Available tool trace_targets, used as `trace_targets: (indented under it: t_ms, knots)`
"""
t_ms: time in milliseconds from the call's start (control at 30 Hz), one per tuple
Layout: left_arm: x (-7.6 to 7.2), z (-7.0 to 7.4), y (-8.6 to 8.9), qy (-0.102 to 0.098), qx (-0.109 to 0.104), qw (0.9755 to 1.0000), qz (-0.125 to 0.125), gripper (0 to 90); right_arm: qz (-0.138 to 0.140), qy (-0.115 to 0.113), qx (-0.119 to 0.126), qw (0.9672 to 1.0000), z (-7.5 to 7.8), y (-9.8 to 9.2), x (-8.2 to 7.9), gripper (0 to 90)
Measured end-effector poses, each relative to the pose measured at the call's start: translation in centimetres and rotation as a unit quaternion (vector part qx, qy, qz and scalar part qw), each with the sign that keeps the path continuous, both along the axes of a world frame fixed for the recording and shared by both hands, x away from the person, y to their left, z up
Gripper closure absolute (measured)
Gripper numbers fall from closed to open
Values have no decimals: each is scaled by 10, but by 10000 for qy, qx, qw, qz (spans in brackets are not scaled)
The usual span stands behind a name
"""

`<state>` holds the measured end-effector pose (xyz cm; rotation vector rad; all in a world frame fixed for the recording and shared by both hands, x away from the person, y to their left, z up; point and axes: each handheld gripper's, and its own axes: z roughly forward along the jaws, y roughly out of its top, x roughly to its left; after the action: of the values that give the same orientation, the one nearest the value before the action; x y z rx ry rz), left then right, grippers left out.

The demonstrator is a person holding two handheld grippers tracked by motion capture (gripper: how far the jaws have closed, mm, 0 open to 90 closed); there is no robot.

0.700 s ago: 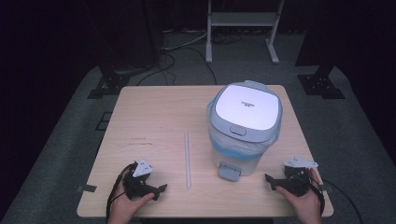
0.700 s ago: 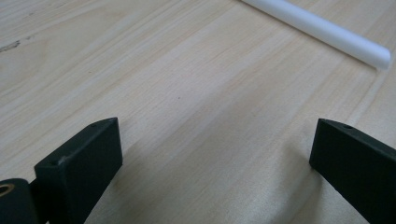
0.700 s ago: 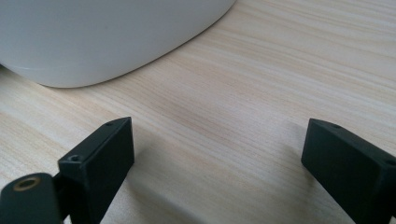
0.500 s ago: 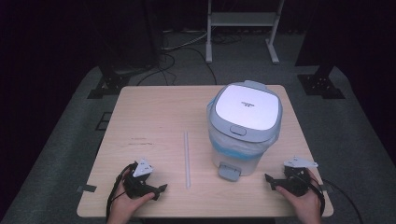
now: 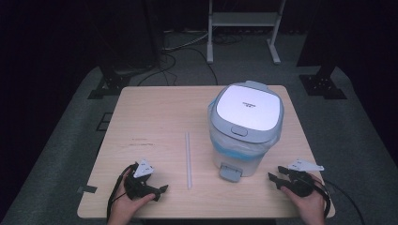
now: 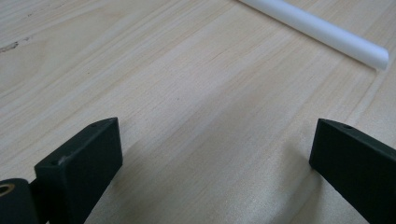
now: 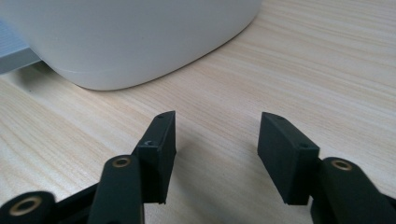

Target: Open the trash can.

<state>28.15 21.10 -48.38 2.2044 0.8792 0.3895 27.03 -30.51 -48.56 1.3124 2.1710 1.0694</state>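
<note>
A white pedal bin with a grey lid and a blue liner stands on the right half of the wooden table. A thin white tube lies lengthwise near the table's middle. My left gripper rests at the front left, pointing right toward the tube's near end. Its jaws stand wide open over bare wood, with the tube beyond them. My right gripper rests at the front right, pointing left at the bin's base. It is open with nothing between its jaws, and the bin's wall is just ahead.
The bin's grey foot pedal sticks out toward the front edge, between the tube and my right gripper. Beyond the table, on the dark floor, are stand legs and a metal frame.
</note>
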Motion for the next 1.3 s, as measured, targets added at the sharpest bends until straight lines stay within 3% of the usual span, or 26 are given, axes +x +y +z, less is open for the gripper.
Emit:
trace_targets:
  t_ms: [333,700,933,1300]
  knots:
    - [0,0,0,0,1,10000,0,17,90,-105,205,9997,10,-2,-7,619]
    - [0,0,0,0,0,10000,0,17,474,-231,581,9969,20,5,-14,826]
    - [0,0,0,0,1,10000,0,17,717,-271,704,9946,24,12,-17,893]
    - [0,0,0,-1,1,10000,0,17,919,-368,852,9914,29,24,-19,896]
